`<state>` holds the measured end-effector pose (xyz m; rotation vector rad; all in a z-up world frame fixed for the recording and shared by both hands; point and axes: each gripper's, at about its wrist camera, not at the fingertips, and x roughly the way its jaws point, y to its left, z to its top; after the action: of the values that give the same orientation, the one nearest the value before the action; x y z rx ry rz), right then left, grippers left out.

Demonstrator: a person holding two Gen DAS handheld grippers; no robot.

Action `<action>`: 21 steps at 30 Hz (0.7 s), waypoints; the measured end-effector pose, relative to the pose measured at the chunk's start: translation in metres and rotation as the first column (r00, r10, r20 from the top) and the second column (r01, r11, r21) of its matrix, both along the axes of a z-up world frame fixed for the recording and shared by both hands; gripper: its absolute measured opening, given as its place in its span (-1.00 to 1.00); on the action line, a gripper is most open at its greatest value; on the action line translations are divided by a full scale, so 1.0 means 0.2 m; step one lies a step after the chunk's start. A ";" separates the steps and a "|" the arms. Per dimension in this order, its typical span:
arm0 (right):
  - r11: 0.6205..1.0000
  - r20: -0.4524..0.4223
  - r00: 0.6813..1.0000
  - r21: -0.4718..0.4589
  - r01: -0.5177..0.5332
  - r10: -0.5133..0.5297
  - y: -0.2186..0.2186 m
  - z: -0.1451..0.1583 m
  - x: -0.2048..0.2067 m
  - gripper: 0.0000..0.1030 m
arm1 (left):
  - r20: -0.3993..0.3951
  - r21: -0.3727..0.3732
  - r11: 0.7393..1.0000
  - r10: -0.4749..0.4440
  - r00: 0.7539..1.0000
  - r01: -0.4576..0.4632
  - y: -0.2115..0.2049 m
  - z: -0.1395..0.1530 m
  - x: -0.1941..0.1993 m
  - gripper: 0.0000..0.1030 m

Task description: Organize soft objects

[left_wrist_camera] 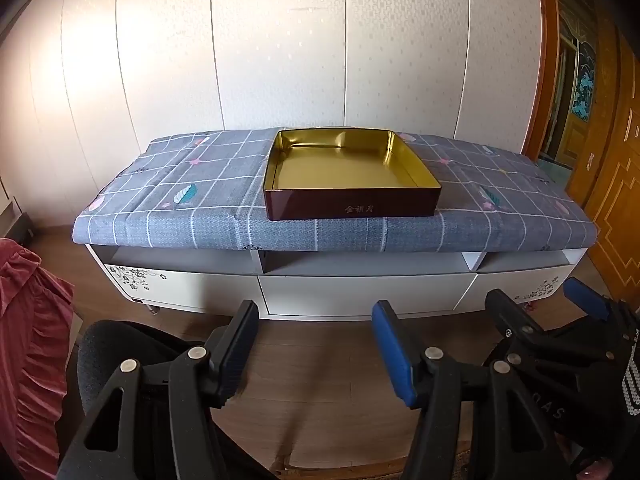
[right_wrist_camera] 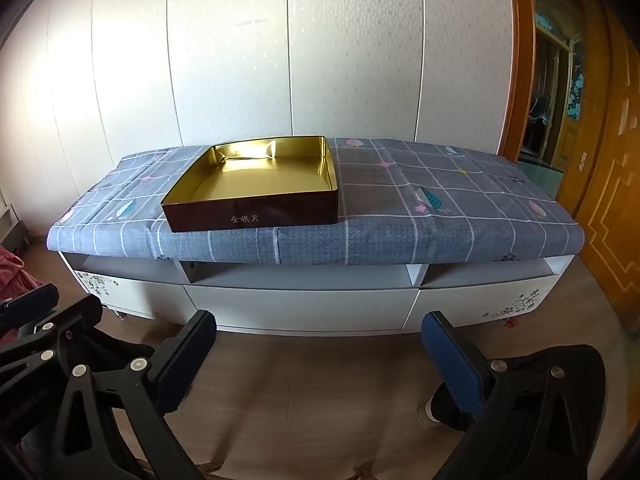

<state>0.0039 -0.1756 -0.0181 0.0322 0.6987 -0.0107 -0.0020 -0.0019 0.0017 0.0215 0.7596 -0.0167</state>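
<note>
— Nothing has gone into the tin (left_wrist_camera: 352,176) so far: its gold inside is bare from wall to wall in both wrist views. It sits on the grey checked cloth (left_wrist_camera: 192,200) that covers the low white cabinet (left_wrist_camera: 360,292), which serves here as the worktop.

— And the soft objects themselves?

— None lies on the cloth or in the tin. The only soft thing in sight is a pink-red ruffled fabric (left_wrist_camera: 28,344) at the far left edge of the left wrist view, low down and well apart from the tin; whether it belongs to the task cannot be told.

— What are the two grippers doing?

— The left gripper (left_wrist_camera: 316,350) has its fingers spread wide with nothing between them, and the right gripper (right_wrist_camera: 320,360) is the same — fingers apart, empty. Both hang over the wooden floor (right_wrist_camera: 320,400), short of the cabinet, facing the tin.

— So how far along would one judge it?

— At the very start, by the look of it. No item is held, none is placed; everything is left to do — finding the soft things, picking each up and laying it in the tin, which seems the likely container.
</note>
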 end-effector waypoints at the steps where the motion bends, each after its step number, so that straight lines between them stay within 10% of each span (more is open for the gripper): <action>1: 1.000 0.002 1.000 -0.003 0.000 0.000 0.00 0.00 0.00 1.00 | -0.002 0.002 1.000 -0.002 1.000 0.002 0.00 0.00 0.00 0.16; 21: 1.000 -0.011 1.000 0.007 0.018 -0.017 -0.03 0.00 0.02 1.00 | -0.001 0.017 1.000 -0.007 1.000 0.007 -0.02 -0.01 -0.01 0.16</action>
<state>0.0071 -0.1815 -0.0190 0.0448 0.7096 -0.0253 -0.0038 -0.0053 -0.0003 0.0405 0.7604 -0.0169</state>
